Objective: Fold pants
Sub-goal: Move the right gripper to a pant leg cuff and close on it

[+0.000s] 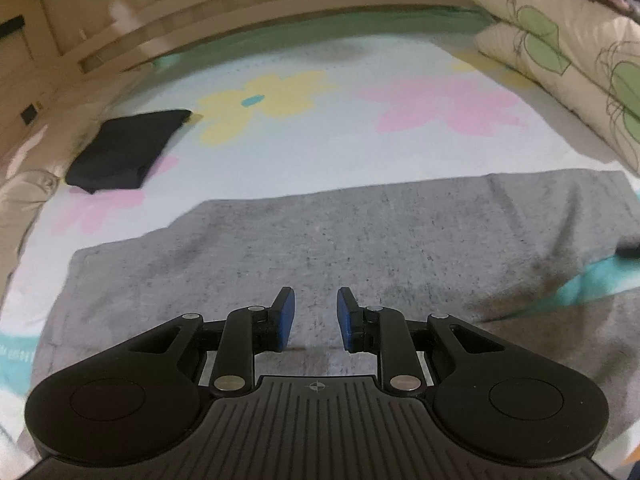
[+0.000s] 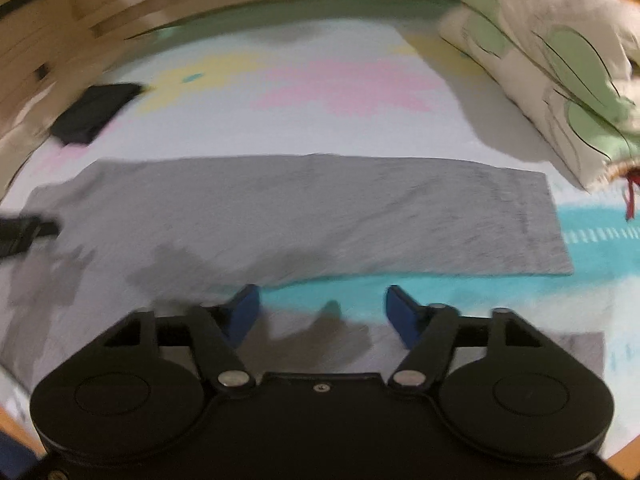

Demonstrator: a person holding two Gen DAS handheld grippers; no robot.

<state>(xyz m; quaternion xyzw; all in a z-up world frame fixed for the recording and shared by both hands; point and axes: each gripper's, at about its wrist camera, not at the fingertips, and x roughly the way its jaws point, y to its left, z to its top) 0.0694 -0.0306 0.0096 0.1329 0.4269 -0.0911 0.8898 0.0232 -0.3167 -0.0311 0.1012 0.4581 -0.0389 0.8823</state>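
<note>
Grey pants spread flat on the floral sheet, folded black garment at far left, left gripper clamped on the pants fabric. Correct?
Not quite. In the left wrist view the left gripper holds nothing: its jaws stand apart with a clear gap over the grey pants, no fabric between them. The rest holds: the pants lie spread on the floral sheet, and the folded black garment lies at far left.

We see a folded black garment [image 1: 124,150] on the flower-printed bedsheet [image 1: 360,80], well apart from cream leaf-patterned pillows [image 1: 560,52].

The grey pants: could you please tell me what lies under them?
The grey pants lie flat on a flower-printed bedsheet. Its turquoise print shows at their edge; whatever is beneath the cloth is covered.
</note>
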